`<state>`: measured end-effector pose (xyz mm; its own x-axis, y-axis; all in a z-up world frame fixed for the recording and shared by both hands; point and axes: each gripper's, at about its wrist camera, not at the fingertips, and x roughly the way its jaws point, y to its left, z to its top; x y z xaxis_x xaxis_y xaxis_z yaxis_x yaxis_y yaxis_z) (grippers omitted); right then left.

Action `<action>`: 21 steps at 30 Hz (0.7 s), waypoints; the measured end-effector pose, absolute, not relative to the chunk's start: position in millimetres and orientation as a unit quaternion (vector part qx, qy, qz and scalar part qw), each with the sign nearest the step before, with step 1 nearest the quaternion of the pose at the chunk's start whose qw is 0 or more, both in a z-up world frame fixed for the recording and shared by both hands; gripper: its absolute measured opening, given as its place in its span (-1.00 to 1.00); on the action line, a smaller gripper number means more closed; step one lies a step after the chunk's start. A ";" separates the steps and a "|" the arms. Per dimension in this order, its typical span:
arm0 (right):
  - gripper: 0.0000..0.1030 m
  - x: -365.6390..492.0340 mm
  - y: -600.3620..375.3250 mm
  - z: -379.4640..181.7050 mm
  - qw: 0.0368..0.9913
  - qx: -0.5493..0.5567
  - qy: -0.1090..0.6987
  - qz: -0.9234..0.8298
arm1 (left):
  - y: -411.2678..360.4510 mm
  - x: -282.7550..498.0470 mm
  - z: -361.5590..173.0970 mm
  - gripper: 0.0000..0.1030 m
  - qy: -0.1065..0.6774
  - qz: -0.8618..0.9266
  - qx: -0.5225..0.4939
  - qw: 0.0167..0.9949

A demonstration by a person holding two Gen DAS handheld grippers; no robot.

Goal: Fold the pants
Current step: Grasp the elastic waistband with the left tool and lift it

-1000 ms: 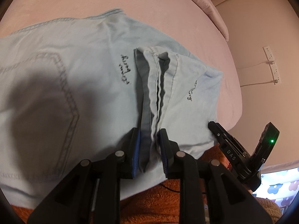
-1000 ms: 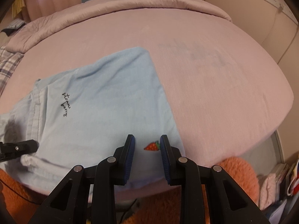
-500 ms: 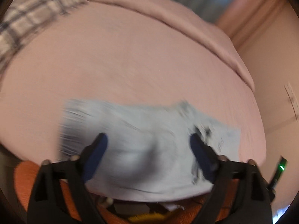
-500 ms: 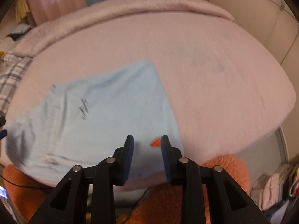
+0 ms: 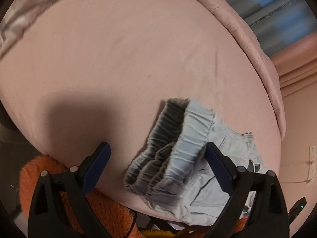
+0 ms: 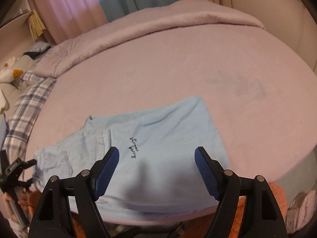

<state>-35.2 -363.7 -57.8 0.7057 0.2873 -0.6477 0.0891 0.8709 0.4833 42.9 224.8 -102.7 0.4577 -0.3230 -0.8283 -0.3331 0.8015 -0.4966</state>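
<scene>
Over on the left, the left gripper hangs spread wide above the bed, pinching nothing; the bunched elastic waistband of the pants sits just below its fingers, likely the edge to tidy. Moving right, the pants lie folded flat near the bed's front edge, stitched lettering facing up. The right gripper is spread wide too, empty, hovering above the cloth. Looks to me like the fold is laid and both tools are free.

each gripper has 2 black fingers, ribbed blue pads and silver screws.
</scene>
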 end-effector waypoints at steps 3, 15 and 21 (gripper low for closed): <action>0.51 -36.1 -356.8 -55.2 0.889 0.244 0.385 0.050 | 227.5 38.1 -98.9 0.89 0.516 -0.001 -0.330 0.790; 0.52 -31.9 -355.6 -62.8 0.880 0.255 0.396 0.065 | 198.4 26.5 -105.0 0.65 0.525 -0.041 -0.353 0.773; 0.52 -30.3 -354.2 -65.3 0.877 0.259 0.399 0.069 | 199.9 26.0 -109.1 0.64 0.505 -0.042 -0.376 0.776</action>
<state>-30.3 -354.2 -65.3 0.6713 0.3287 -0.6643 0.0853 0.8561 0.5098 26.0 199.9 -109.1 0.4862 -0.4453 -0.7519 -0.3145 0.7136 -0.6260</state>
